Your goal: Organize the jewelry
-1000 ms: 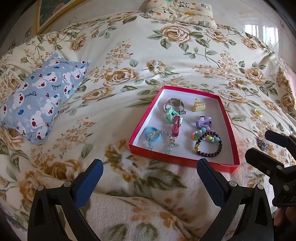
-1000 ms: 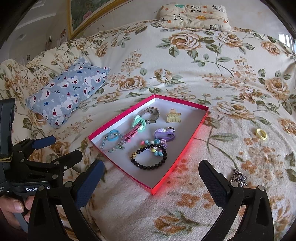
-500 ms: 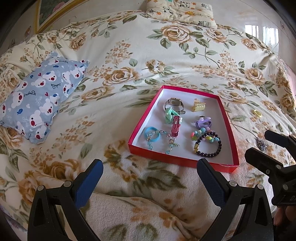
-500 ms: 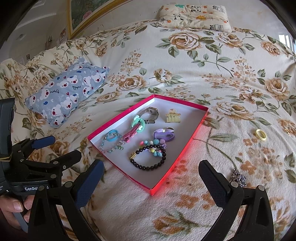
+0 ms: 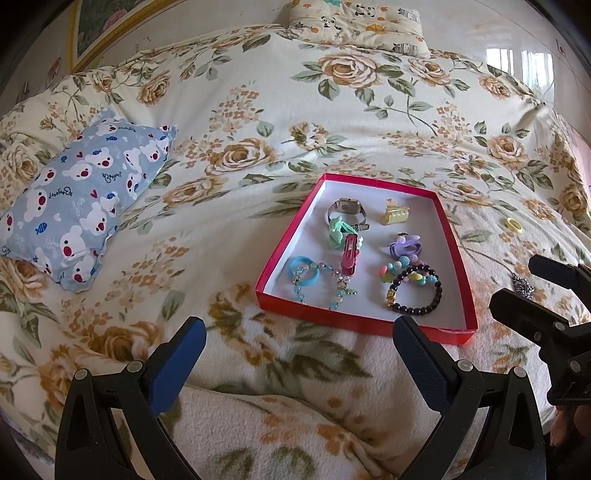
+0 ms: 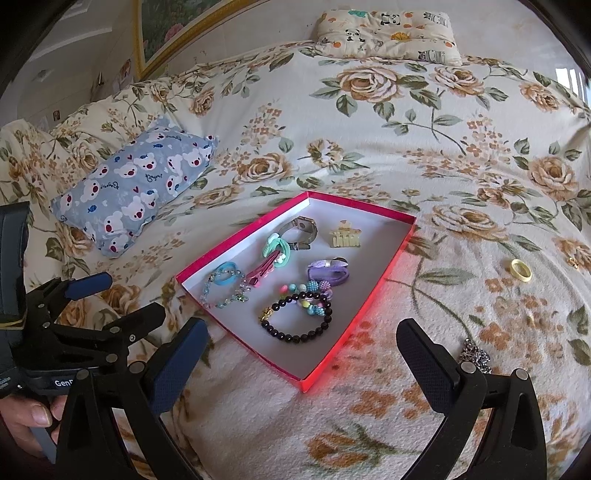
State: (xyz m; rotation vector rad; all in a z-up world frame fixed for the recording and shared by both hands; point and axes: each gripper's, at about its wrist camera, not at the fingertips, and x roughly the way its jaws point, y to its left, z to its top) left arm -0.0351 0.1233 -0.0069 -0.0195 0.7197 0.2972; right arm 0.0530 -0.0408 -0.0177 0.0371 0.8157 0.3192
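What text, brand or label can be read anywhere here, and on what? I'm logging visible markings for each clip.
"GenR": white print on the left gripper body, cut off by the right gripper's finger.
Cursive words on the blue bear pillow: upside down and too blurred to read.
Block letters on the panda pillow: too small to read.
Watch face: no legible marking.

Black plastic left gripper (image 5: 299, 341) and right gripper (image 6: 303, 345): blue textured pads, silver pivot screws, white "Gen" lettering; bare-skinned thumb.

Jewelry-filled red tray (image 5: 466, 280) on bedspread (image 5: 258, 110)
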